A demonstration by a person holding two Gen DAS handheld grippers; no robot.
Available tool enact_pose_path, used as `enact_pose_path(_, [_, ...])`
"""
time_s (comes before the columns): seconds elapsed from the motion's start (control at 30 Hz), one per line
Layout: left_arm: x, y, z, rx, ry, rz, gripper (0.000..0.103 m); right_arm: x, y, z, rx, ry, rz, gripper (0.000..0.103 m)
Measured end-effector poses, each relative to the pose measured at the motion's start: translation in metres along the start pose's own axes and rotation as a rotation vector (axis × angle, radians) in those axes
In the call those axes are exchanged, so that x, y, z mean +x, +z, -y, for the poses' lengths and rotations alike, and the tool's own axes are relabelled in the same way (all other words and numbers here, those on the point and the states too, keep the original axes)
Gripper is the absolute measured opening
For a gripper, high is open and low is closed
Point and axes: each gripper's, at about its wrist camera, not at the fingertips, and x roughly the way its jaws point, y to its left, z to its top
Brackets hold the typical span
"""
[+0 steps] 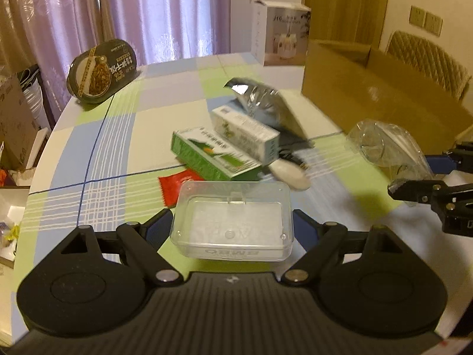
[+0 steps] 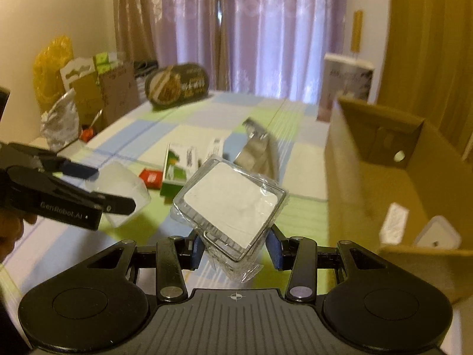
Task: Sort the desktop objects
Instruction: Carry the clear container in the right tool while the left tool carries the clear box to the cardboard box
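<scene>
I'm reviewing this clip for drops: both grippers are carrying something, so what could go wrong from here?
1. The right gripper pinches the wrapped square case by one tilted corner; it could twist free before the cardboard box.
2. The left gripper holds the smooth clear box only at its ends; it may slip.

The left tongs (image 1: 232, 222) were closed on a clear plastic case (image 1: 232, 222), one finger at each short end, held level above the counter. The right tongs (image 2: 235, 248) clamped a wrapped square box (image 2: 229, 204), tilted on its corner, fingers pressing both sides.
</scene>
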Motion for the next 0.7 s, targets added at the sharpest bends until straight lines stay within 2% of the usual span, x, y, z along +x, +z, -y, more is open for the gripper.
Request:
enact_pose_path(0.33, [-0.036,0.035,0.066,0.042,-0.085,0.085,0.083,-0.06,0.008,0.042,0.036,-0.089,0.093,0.041])
enact_pose_path(0.7, [-0.04,0.082,0.147,0.14,-0.187,0.145,0.083,-0.086,0.006,0.115,0.099,-0.191,0.103,0.041])
